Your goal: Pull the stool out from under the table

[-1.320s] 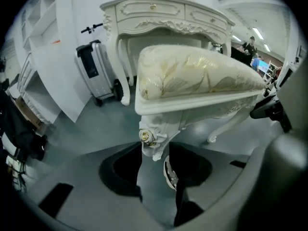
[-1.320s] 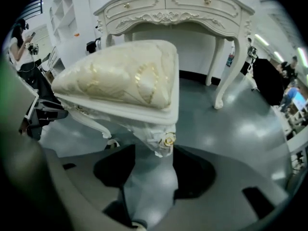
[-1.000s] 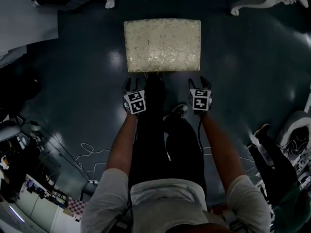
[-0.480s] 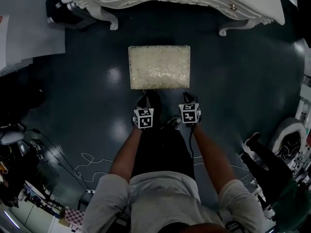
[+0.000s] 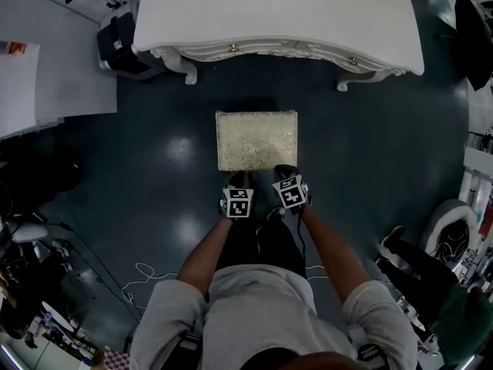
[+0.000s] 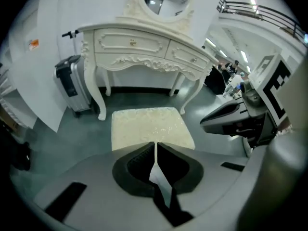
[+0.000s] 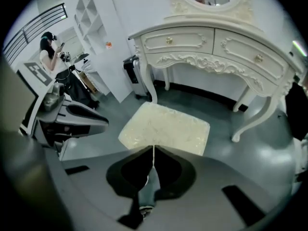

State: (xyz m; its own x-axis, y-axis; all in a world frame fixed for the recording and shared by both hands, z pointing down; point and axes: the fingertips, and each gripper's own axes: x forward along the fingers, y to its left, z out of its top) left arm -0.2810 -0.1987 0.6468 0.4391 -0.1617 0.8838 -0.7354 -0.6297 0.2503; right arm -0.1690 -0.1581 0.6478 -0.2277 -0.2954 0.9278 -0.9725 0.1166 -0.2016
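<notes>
Cream stool point(image 5: 256, 139) stands on dark glossy floor point(image 5: 370, 153) (white table point(image 5: 277, 14) beyond).

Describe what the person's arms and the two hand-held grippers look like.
The left hand-held gripper and the right hand-held gripper each have a grey body, black-padded jaws and a white cube printed with black square markers. The person wears a light short-sleeved shirt, forearms bare.

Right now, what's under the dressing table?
Only bare dark floor shows between the legs of the table; the stool stands out in front, clear of it. In the head view the tabletop hides that space.
</notes>
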